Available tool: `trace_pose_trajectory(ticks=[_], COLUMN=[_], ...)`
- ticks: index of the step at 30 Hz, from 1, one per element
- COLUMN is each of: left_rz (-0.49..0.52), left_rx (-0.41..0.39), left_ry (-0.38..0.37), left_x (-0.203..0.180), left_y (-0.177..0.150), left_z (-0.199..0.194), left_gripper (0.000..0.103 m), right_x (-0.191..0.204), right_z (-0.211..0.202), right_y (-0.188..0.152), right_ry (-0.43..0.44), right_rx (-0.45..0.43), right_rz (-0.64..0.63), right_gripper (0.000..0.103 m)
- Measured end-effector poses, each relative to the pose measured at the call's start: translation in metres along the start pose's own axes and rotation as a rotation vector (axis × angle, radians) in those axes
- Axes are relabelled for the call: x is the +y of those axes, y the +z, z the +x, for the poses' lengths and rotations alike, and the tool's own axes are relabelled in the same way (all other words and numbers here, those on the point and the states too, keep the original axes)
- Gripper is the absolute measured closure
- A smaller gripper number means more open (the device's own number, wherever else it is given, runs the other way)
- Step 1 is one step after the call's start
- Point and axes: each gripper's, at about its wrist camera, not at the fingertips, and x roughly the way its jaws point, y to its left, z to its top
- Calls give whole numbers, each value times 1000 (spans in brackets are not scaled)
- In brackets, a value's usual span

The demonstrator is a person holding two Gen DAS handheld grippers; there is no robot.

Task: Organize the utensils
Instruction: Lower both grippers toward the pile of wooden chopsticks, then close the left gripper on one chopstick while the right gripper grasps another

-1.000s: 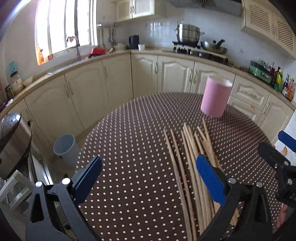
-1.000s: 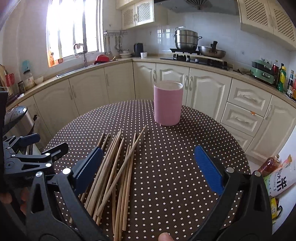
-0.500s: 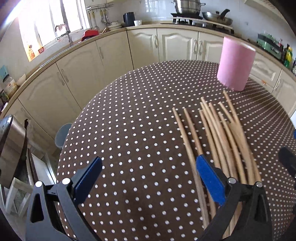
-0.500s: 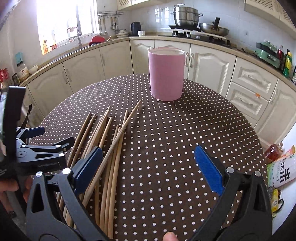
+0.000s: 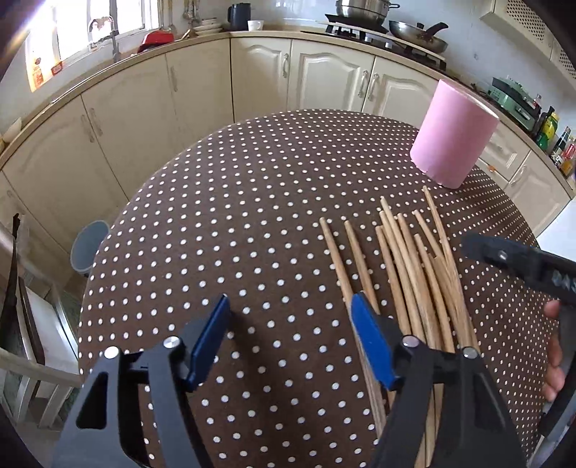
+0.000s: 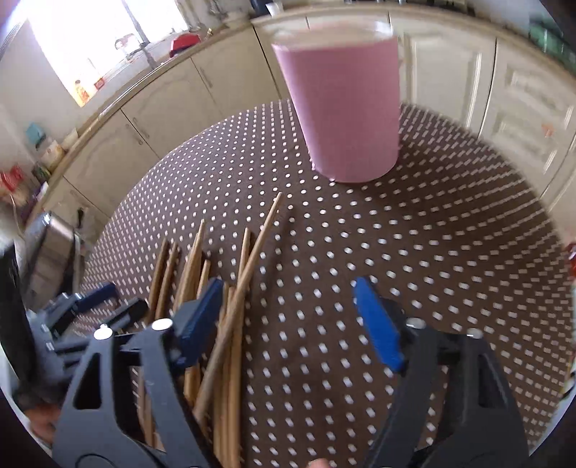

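Nearest you, your left gripper (image 5: 289,338) is hanging low over the table (image 5: 223,230), its blue pads (image 5: 208,338) apart and closing in. Only dotted cloth is lying between them; the leftmost chopsticks are passing under the right-hand pad rather than sitting in the gap. Your right gripper (image 6: 291,320) is pointing down at the cloth too, its jaws also apart and narrowing. Its left pad is standing over the right edge of the chopsticks (image 6: 230,324), and a few sticks are running just inside that pad, but nothing is being pinched.

The chopsticks (image 5: 406,273) are lying loose on the table in a rough fan between your two tools, some crossing over others, tips pointing away from you. In the left view, your right gripper (image 5: 518,262) is reaching in from the right edge above the sticks, with your fingers (image 5: 554,356) curling round its handle.

Beyond the tips, well apart from them, the pink cup (image 5: 453,136) is standing upright on the far side of the table. The right view is smearing with motion, so its rim (image 6: 334,36) is showing only as a blur.

Farther off, cream cabinets (image 5: 201,86) are curving round the room, with a pan (image 5: 417,34) sitting on the stove.
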Motion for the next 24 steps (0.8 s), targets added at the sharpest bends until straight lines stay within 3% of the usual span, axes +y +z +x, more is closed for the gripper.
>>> trace_pose_trajectory(ticks=[3,7,13,17,20,24], left_rz=[28,91,88,93,85,64], left_rx=[24,35,43,52,55,55], left_ry=[-2,51,53,48,51,51], left_x=[-10,-27,-29,-25,-24,-24], left_y=[7,16,32,45,54,65], left_z=[6,18,30,34,38,43], left_gripper=[35,35,38,54,69,92], right_x=[0,8,23,40,63,75], right_z=[7,16,27,34,45,52], right_y=[14,29,41,51,56,58], right_ry=[-24,-49,-103,-148,-199,-228], right_rx=[20,66,104,140,155,155], right_rz=[4,-27,-87,-136,-192,-231], right_gripper=[48,65,69,71,86,93])
